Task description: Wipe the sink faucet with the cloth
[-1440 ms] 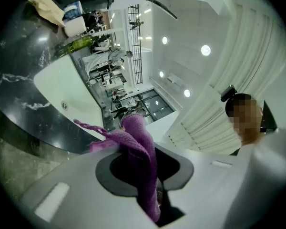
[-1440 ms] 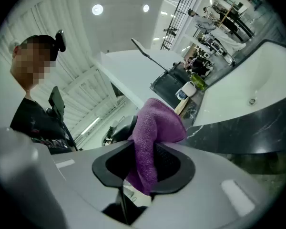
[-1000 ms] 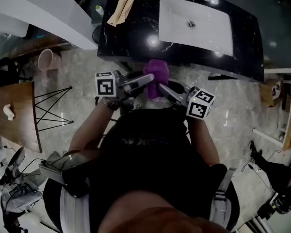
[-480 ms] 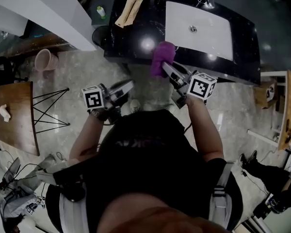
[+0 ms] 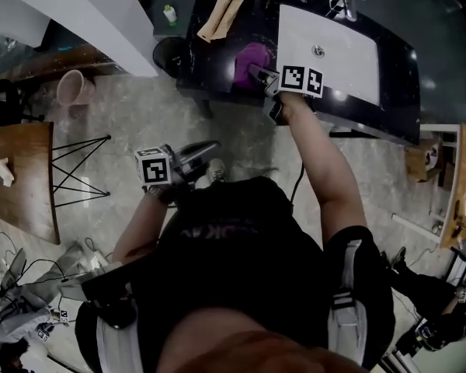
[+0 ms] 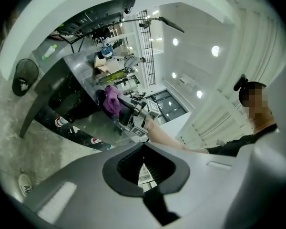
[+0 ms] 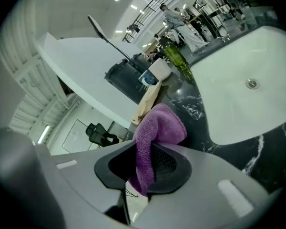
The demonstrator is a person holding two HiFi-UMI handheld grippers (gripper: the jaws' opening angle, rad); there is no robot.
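A purple cloth (image 5: 250, 59) hangs folded in my right gripper (image 5: 258, 71), which is shut on it over the black countertop (image 5: 210, 68), just left of the white basin (image 5: 330, 49). In the right gripper view the cloth (image 7: 155, 132) bulges out between the pads, with the basin (image 7: 238, 99) and its drain (image 7: 251, 83) ahead to the right. The chrome faucet (image 5: 346, 1) stands at the basin's far edge, apart from the cloth. My left gripper (image 5: 212, 148) is shut and empty, held low near my body over the floor. Its own view shows its jaws (image 6: 143, 165) pressed together, the cloth (image 6: 111, 99) far ahead.
A tan packet (image 5: 221, 14), a green bottle (image 7: 174, 56) and a white cup (image 7: 159, 68) sit on the counter left of the basin. A dark bin (image 5: 168, 53) stands beside the counter. A pink bucket (image 5: 71, 92), a wire stand (image 5: 78, 169) and a wooden table (image 5: 19, 185) are at left.
Both grippers were at the cloth in front of me. The left one came off it and dropped back toward my body; the right carried the cloth forward over the counter.
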